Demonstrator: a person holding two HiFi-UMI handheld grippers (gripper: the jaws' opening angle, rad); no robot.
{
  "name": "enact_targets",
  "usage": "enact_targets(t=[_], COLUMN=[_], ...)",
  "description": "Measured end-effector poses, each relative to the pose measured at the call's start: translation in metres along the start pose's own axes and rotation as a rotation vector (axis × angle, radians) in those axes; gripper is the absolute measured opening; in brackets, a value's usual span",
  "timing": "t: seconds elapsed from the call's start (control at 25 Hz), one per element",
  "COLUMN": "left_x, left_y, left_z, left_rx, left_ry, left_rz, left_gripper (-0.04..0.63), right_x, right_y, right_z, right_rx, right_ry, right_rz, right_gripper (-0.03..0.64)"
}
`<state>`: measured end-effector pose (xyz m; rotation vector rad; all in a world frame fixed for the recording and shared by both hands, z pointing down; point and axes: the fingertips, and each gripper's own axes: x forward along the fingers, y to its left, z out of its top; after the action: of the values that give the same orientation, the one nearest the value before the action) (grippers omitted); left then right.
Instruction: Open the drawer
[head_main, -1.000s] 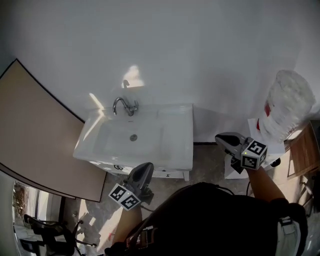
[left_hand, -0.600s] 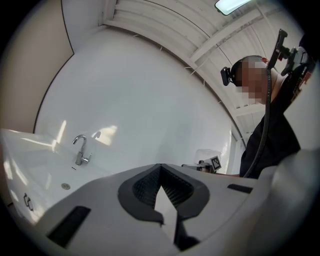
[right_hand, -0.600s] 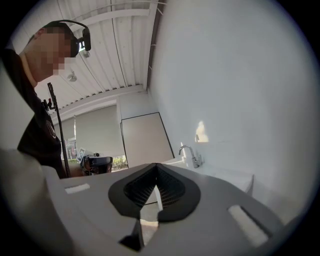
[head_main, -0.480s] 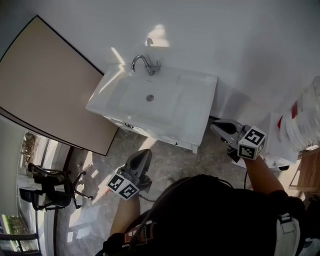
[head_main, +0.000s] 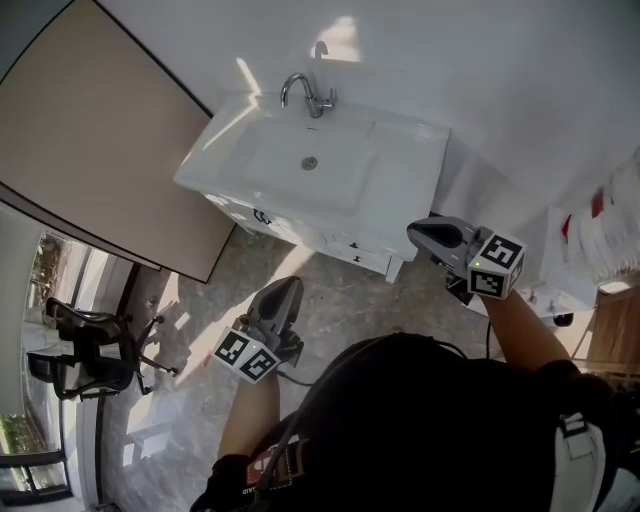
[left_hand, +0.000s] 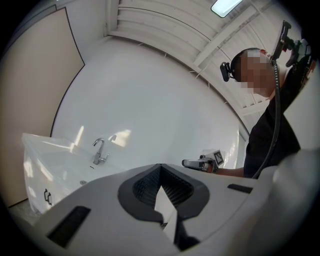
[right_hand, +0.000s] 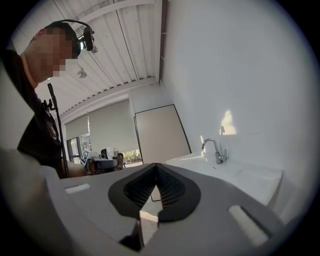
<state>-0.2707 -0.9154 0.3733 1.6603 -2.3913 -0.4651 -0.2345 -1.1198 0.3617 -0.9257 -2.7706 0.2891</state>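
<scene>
A plain white wall (head_main: 480, 60) runs behind everything. A large beige flat panel with a dark edge (head_main: 90, 130) slants in from the left, and its lower corner ends just beside the left end of the white rectangular vanity (head_main: 400, 180). The grey marbled floor (head_main: 200, 330) lies bare between the person and the vanity front. A black office chair (head_main: 90, 350) stands well off to the lower left.

The drawer (head_main: 345, 245) is a white front with small dark knobs under the counter's near edge, towards the right end, and it sits flush with the vanity. The sunken basin (head_main: 270, 160) has only its drain (head_main: 309, 162) in it. A curved chrome tap (head_main: 305, 92) stands at the basin's back rim.

The left gripper (head_main: 288, 284) hangs over the open floor. It points at the vanity front but is clear of it, and its jaws are pressed together on nothing. The right gripper (head_main: 415, 232) is near the vanity's right front corner, beside the drawer and not touching it. Its jaws are also together and hold nothing.
</scene>
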Motion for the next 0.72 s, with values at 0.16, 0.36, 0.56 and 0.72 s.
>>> enact_targets(t=[0.16,0.36,0.56,0.72], left_x=[-0.046,-0.101,-0.124,-0.120], left_y=[0.014,0.035,0.046,0.047], left_z=[-0.008,-0.019,-0.046,-0.069], left_rx=[-0.001,0.055,0.053,0.029], left_ry=[0.033,0.064,0.091,0.136], left_rz=[-0.003,-0.007,0.003,0.039], left_gripper=[0.000,0.000,0.000,0.000], right_x=[0.034,0.074,0.096,0.100], right_y=[0.048,0.102,0.125,0.121], right_z=[-0.006,-0.019,-0.036,-0.047], right_rx=[-0.022,-0.040,-0.049,-0.045], right_ry=[0.014,0.032,0.056,0.061], right_rz=[0.010,0.018,0.027,0.055], right_gripper=[0.002,0.002,0.002,0.002])
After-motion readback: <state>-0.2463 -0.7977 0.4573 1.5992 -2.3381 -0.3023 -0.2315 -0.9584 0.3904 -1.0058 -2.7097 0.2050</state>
